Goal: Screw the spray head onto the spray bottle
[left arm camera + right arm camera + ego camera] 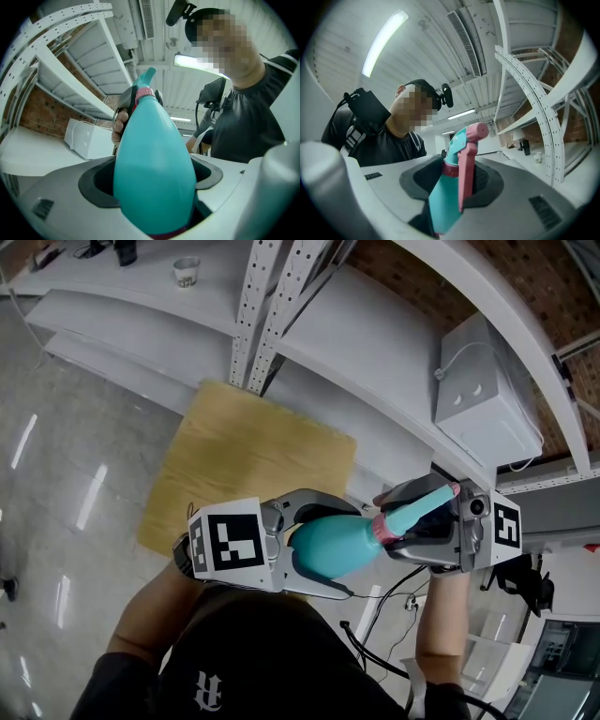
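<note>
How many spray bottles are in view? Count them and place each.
1: the spray bottle, its body in the left gripper, its spray head in the right gripper. No other shows.

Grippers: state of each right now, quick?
Left gripper: closed on the teal spray bottle, around its body.
Right gripper: closed on the spray head.

White shelves hold box, cup; wooden board beside.
</note>
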Demonstrator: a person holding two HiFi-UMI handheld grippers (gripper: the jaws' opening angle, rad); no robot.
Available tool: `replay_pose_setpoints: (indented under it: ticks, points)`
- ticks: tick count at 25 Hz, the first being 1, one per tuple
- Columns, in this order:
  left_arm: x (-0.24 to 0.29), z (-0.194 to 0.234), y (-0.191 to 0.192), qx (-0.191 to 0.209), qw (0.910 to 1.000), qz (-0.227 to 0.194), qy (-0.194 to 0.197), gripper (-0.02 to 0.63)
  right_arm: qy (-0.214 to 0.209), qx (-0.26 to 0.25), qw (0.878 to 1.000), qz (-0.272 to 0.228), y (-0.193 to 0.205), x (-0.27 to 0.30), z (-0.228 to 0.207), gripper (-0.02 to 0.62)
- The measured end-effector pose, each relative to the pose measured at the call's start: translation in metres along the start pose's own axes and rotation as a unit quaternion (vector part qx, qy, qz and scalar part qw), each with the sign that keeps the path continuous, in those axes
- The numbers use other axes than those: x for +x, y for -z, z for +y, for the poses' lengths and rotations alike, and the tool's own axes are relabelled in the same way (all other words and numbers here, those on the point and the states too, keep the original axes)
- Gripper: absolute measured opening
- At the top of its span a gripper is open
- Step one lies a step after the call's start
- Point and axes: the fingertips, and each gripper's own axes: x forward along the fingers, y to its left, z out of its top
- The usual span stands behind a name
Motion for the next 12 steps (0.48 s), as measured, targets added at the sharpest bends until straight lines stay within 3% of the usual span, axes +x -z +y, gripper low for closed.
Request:
replay_pose_setpoints:
  ticks: [8, 12]
  points:
    - [-0.001, 0.014, -0.003, 0.005, 0.9992, -0.001, -0.039, 0.428, 0.072, -0.020, 0.997, 0.024, 0.001, 0.003, -0.009, 0.132]
    - [-0.005, 0.030, -0.002, 0.012, 0.9954, 0.006, -0.095, 0.428, 0.142, -0.020, 0.988, 0.051, 0.008, -0.004, -0.021, 0.132]
